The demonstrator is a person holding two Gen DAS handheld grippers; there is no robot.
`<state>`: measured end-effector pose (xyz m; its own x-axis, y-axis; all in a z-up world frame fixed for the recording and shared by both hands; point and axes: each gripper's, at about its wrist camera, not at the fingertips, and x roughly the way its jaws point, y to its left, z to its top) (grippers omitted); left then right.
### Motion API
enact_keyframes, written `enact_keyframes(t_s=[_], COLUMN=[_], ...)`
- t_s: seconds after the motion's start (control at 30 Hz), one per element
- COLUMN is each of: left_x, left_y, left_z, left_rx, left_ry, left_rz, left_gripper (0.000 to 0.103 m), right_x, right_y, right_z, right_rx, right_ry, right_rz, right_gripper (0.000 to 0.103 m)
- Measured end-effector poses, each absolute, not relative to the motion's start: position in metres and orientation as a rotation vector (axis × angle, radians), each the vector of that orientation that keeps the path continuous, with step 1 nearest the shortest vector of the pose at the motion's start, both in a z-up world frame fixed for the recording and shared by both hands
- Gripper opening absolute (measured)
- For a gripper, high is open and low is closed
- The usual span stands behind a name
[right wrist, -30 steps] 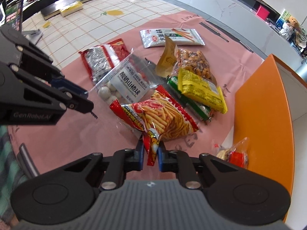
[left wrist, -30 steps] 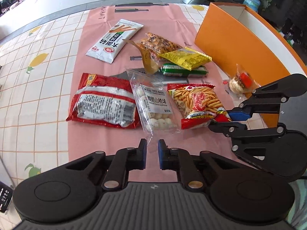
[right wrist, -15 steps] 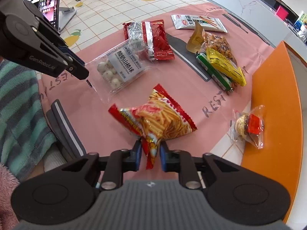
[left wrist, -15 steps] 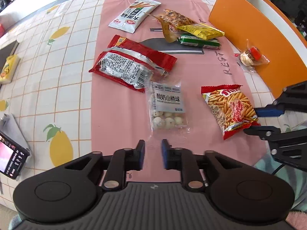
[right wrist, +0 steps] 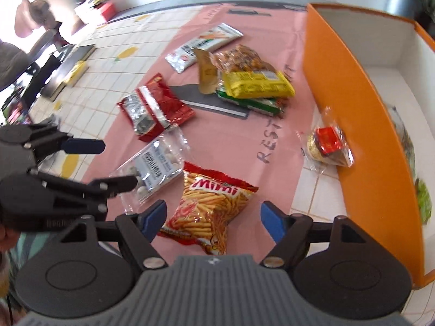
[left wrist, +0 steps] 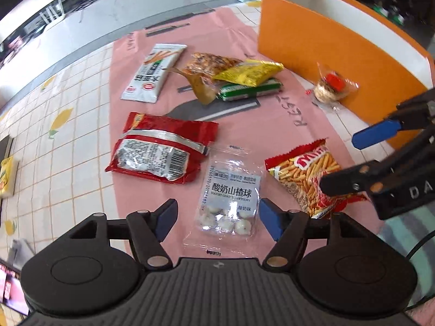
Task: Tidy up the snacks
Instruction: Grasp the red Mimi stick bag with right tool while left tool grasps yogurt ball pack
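Note:
A clear bag of white yogurt balls lies flat on the pink mat, between the spread fingers of my left gripper, whose jaws are opening; the pads do not touch it. The red Mimi stick-snack bag lies on the mat between the fingers of my right gripper, also opening and clear of the bag. In the left wrist view the Mimi bag sits partly under the right gripper. In the right wrist view the left gripper hovers over the yogurt ball bag.
An orange box with a white inside stands at the right; a small wrapped cake lies against its wall. Further back on the mat lie a red-and-silver bag, a white stick pack, yellow and green packets. A phone and books sit left.
Both grippers went from shut to wide open. The right let go of the Mimi bag, now flat on the mat. The yogurt ball bag now lies between the left fingers.

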<state>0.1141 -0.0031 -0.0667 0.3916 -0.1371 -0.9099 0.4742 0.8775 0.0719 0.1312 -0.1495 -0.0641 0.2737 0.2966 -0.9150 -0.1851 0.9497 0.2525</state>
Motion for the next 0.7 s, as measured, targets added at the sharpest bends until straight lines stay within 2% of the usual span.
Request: enact_keyframes(t_s=[0.23, 0.4, 0.7], left_x=[0.123, 0.127, 0.130], left_y=[-0.011, -0.008, -0.006], left_z=[-0.087, -0.094, -0.106], left_rx=[0.426, 0.383, 0.344], left_ry=[1.116, 1.113, 1.128], left_rz=[-0.432, -0.466, -0.479], left_gripper=[0.083, 0.085, 0.082], right_x=[0.143, 0.148, 0.151], right_y=[-0.142, -0.142, -0.136], right_z=[-0.090, -0.098, -0.103], right_rx=[0.151, 0.157, 0.120], right_ry=[1.321, 1.336, 1.340], right_rz=[0.279, 0.266, 0.270], right_gripper=[0.072, 0.069, 0.056])
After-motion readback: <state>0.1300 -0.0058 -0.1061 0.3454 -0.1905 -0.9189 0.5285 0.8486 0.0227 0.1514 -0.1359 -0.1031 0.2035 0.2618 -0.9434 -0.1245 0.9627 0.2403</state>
